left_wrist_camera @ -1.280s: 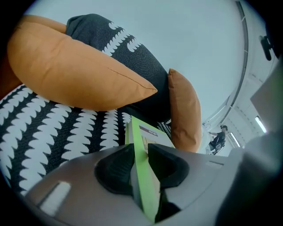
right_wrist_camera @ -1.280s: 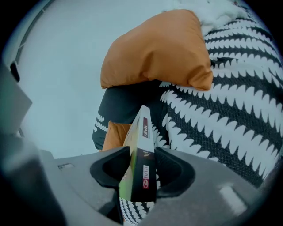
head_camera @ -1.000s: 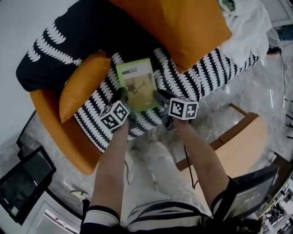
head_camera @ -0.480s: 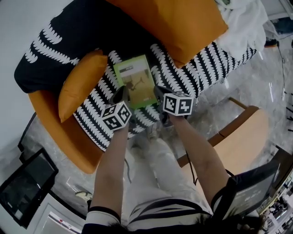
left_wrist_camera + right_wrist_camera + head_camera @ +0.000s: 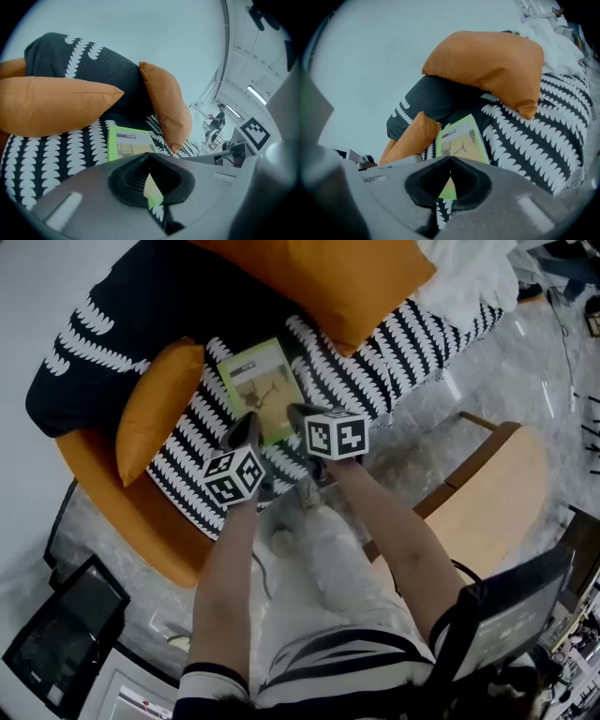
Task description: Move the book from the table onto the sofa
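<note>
The sofa has an orange frame and fills the upper left of the head view. A black cover with white leaf-like rows is draped over its seat and back. A large orange cushion leans at the back, and a white cloth is bunched at the far right end. A pale wooden surface stands to the person's right, well apart from the seat. A smaller orange cushion lies along the left arm.

The book, with a green border, lies flat and cover up on the patterned seat, between the two cushions. Its long axis runs away from the person, slanted a little to the left in the head view. The end with the title strip is the far one, and the near short edge faces the person's knees.

The left claw is at the book's near left corner and the right claw is at its near right edge. Each claw is fully closed, pad against pad, with nothing in its grip. In both gripper views the book lies just beyond the joined tips. I cannot tell whether either tip touches it.
</note>
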`<action>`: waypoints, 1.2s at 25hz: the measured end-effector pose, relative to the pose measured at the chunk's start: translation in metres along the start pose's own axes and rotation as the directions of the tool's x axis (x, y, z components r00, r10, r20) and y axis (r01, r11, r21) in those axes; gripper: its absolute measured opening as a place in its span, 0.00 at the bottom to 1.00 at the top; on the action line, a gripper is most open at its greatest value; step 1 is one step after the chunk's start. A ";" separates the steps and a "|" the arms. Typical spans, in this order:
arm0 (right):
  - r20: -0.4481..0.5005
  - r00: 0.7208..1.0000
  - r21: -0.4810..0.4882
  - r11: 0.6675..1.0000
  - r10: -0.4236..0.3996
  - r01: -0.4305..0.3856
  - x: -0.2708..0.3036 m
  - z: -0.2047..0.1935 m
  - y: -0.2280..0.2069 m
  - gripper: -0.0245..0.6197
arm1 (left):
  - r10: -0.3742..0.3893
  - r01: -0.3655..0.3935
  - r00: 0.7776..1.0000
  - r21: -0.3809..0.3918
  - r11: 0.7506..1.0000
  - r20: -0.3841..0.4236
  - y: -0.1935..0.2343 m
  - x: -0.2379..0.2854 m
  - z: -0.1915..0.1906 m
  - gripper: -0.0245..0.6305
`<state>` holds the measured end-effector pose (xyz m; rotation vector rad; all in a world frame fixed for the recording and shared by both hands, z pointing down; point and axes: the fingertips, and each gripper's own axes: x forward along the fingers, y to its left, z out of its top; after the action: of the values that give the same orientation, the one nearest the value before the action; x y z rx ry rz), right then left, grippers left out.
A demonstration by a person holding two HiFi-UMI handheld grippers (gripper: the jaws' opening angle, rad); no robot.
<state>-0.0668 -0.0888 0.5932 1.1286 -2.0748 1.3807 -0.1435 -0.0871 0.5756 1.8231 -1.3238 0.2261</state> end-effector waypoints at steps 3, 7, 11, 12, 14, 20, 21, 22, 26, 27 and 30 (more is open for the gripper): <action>-0.007 1.000 -0.005 1.000 0.010 -0.010 -0.008 -0.006 0.016 0.04 | -0.003 0.003 1.000 0.004 1.000 0.002 -0.003 -0.014 -0.002 0.04; -0.005 1.000 -0.024 1.000 0.014 -0.014 -0.022 -0.011 0.038 0.04 | -0.013 0.013 1.000 0.013 1.000 0.016 -0.013 -0.036 0.001 0.04; -0.021 1.000 -0.061 0.998 0.005 -0.006 -0.036 -0.016 0.057 0.04 | -0.028 0.027 0.999 0.017 0.999 0.021 -0.031 -0.055 0.008 0.04; -0.027 1.000 -0.075 0.997 0.004 -0.006 -0.040 -0.019 0.064 0.03 | -0.033 0.033 0.999 0.020 0.999 0.022 -0.036 -0.062 0.010 0.04; -0.034 0.999 -0.109 0.994 0.015 -0.018 -0.049 -0.023 0.084 0.04 | -0.051 0.050 0.998 0.034 0.998 0.026 -0.047 -0.078 0.014 0.04; 0.038 0.998 -0.208 0.977 0.043 -0.035 -0.091 -0.021 0.138 0.04 | -0.062 0.059 0.998 0.087 0.995 0.032 -0.073 -0.131 0.021 0.04; 0.048 0.998 -0.223 0.974 0.041 -0.030 -0.099 -0.021 0.144 0.04 | -0.062 0.058 0.997 0.091 0.994 0.037 -0.077 -0.140 0.022 0.04; 0.055 0.998 -0.239 0.971 0.038 -0.024 -0.106 -0.022 0.151 0.04 | -0.062 0.057 0.997 0.095 0.994 0.042 -0.080 -0.148 0.023 0.04; 0.072 0.997 -0.264 0.965 0.029 -0.009 -0.126 -0.035 0.175 0.04 | -0.074 0.069 0.996 0.110 0.992 0.046 -0.088 -0.185 0.021 0.04; 0.076 0.997 -0.261 0.965 0.024 -0.004 -0.130 -0.041 0.182 0.03 | -0.076 0.070 0.996 0.111 0.991 0.046 -0.089 -0.197 0.020 0.04; 0.095 0.995 -0.272 0.962 0.007 0.019 -0.146 -0.055 0.202 0.03 | -0.085 0.078 0.995 0.117 0.990 0.054 -0.094 -0.230 0.018 0.04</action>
<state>-0.1472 0.0566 0.3996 1.0996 -2.2427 1.0148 -0.1665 0.0672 0.3820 1.9901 -1.2965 0.2099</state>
